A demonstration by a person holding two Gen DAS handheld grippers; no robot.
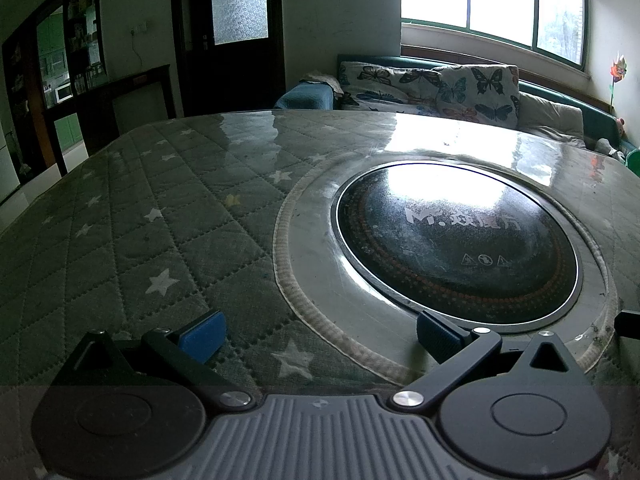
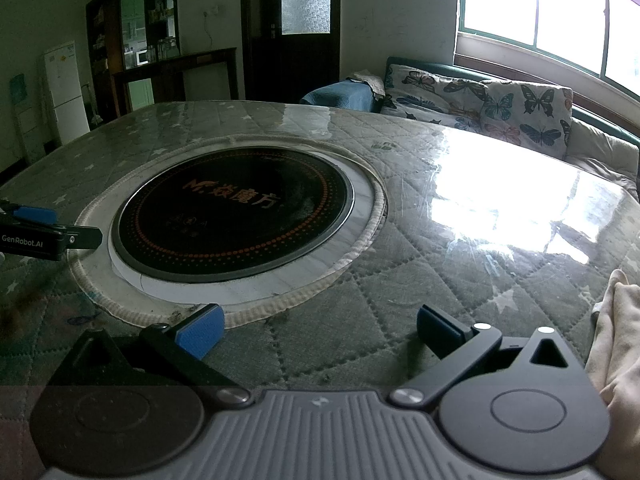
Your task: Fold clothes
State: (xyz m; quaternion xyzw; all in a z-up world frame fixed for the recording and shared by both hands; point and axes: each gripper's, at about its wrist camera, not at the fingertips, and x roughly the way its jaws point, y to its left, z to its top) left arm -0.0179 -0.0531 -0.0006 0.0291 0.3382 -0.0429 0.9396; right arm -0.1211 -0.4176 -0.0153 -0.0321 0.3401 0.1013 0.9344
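Note:
A pale beige garment (image 2: pixel 612 320) lies bunched at the right edge of the right wrist view, just right of my right gripper (image 2: pixel 320 330), which is open and holds nothing. My left gripper (image 1: pixel 320 334) is open too, over the quilted star-patterned table cover (image 1: pixel 140 220), with nothing between its blue pads (image 1: pixel 202 336). The left gripper (image 2: pixel 40 232) also shows at the left edge of the right wrist view, beside the round black cooktop (image 2: pixel 236 216). No clothing appears in the left wrist view.
A round black induction cooktop (image 1: pixel 456 240) is set into the table under a glossy clear sheet. Behind the table stands a sofa with butterfly cushions (image 1: pixel 440 88) below a bright window. A dark door (image 2: pixel 292 32) and shelves lie further back.

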